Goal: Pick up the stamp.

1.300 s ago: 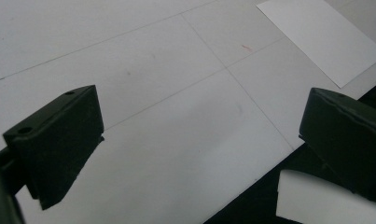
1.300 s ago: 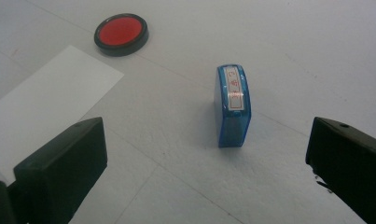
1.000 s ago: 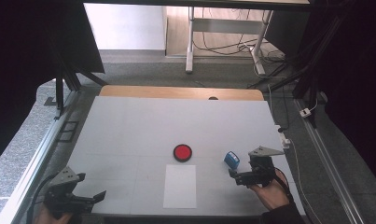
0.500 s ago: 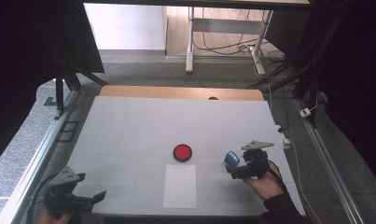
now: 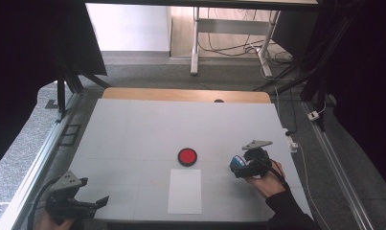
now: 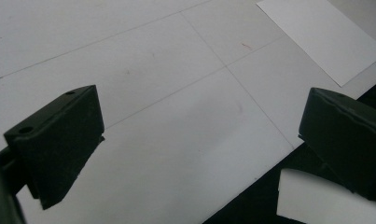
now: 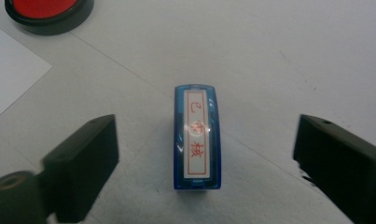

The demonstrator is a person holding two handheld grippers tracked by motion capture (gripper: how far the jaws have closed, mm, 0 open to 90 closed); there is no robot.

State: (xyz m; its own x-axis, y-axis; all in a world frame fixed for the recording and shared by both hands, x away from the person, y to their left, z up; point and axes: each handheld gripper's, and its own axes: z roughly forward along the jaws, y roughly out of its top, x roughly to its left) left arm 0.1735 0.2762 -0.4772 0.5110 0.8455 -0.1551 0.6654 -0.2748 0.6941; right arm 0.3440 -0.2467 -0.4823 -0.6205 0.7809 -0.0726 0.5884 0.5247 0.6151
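Right gripper spread, jaws just closing, straddling blue stamp untouched, near table right edge, left gripper spread, near-left corner

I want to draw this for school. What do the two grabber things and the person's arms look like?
Each gripper, the left gripper and the right gripper, is black, with two chunky block-shaped jaws and a grey three-cornered plate on top. A black cable trails from the left one. The person's right arm wears a dark sleeve.

Grey carpet floor ran behind the white desk, cables tangled under another table, dark curtains both sides.
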